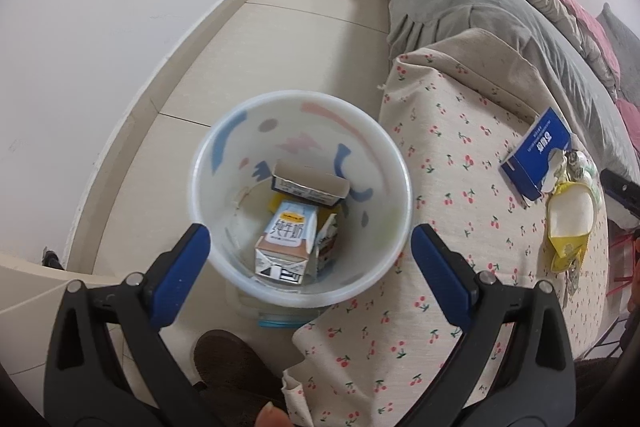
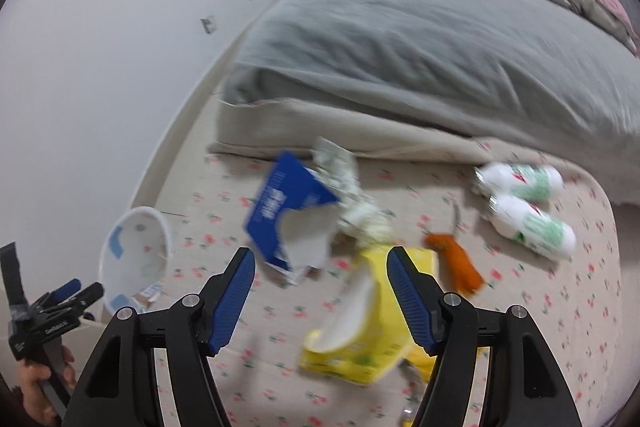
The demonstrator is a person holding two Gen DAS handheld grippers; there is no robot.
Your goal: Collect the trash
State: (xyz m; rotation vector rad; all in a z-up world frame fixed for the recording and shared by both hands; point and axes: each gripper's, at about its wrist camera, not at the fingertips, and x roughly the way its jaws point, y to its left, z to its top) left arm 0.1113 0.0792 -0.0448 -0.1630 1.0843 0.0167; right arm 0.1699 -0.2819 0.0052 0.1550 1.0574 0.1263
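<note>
A white trash bin [image 1: 384, 143] with blue and pink marks stands on the floor beside the cherry-print table; it holds milk cartons [image 1: 286, 241]. My left gripper [image 1: 310, 239] is open and empty just above the bin's near rim. On the table lie a torn blue box [image 2: 280, 211], a yellow wrapper [image 2: 360, 343], crumpled paper [image 2: 352, 195], an orange piece [image 2: 456, 259] and two white-green bottles [image 2: 528, 203]. My right gripper [image 2: 320, 263] is open and empty above the yellow wrapper and blue box. The bin also shows in the right wrist view [image 2: 132, 259].
A cherry-print cloth covers the table [image 1: 440, 227]. A grey bed cover [image 2: 420, 55] with pink bedding lies behind it. A white wall [image 1: 100, 47] and tiled floor [image 1: 288, 39] run to the left. A dark slipper [image 1: 228, 363] is below the bin.
</note>
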